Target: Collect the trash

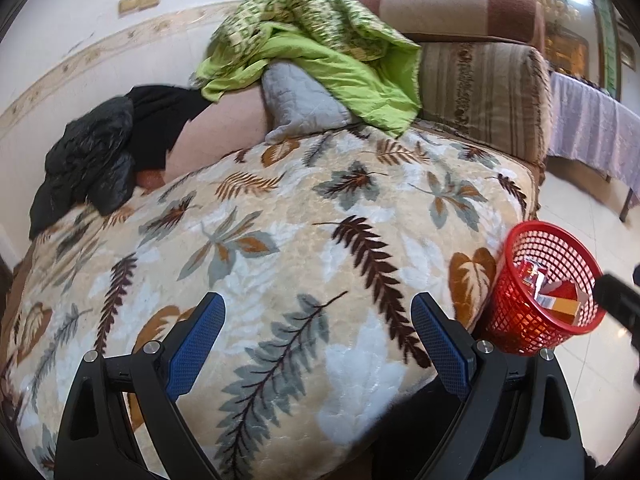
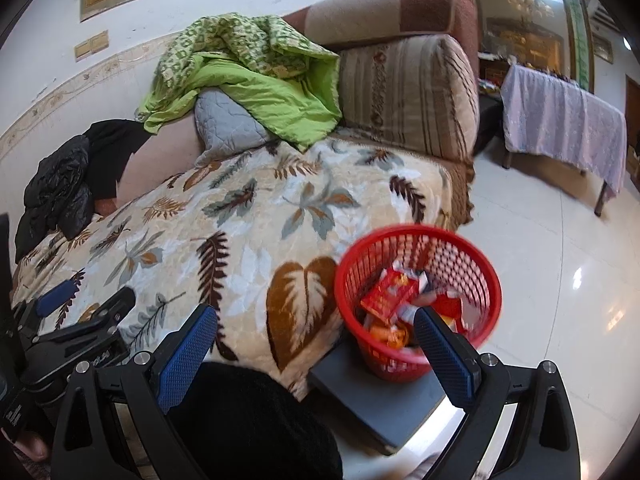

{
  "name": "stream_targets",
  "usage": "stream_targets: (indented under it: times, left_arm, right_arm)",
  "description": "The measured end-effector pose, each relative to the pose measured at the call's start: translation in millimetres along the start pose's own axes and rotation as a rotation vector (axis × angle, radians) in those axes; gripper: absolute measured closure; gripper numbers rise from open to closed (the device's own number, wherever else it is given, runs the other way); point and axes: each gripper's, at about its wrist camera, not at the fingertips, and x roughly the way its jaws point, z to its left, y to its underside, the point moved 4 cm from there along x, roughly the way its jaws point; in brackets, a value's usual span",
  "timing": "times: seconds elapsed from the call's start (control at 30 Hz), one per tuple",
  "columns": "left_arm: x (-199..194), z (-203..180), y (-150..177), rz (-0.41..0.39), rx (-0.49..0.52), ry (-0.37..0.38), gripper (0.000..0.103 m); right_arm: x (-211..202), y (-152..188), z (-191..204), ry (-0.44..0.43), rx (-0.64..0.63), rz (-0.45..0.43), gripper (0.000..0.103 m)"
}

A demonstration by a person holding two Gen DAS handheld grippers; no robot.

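Red basket point(image 2: 418, 300) of wrappers point(image 2: 386, 294) sits just beyond the wide, empty right gripper point(image 2: 316, 334), nearer its right finger

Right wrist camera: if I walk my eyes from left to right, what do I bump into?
Black jacket → green blanket → striped cushion → red basket → table with purple cloth.

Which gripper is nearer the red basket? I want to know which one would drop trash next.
Right. The right gripper hangs beside the red basket, one finger before its rim; the left gripper is over the leaf-print blanket.
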Motion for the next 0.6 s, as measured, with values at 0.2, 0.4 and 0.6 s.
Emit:
stream_targets:
  times: [0.2, 0.4, 0.6]
  left_arm:
    - [20.0, 85.1, 14.2, 0.133, -0.176, -0.126, 0.01]
    - [32.8, 202.6, 59.8, 0.277, -0.395, -0.325, 0.01]
    - [62.0, 264.5, 101.8, 0.366, -0.578, -0.312, 0.01]
  right_arm:
    - [48.0, -42.9, 66.2, -0.034, -0.151, 0.016, 0.002]
    - [103.3, -25.0, 189.7, -0.212, -0.372, 0.119, 0.002]
    - [183.4, 17.1, 298.5, -0.301, -0.44, 0.255, 0.002]
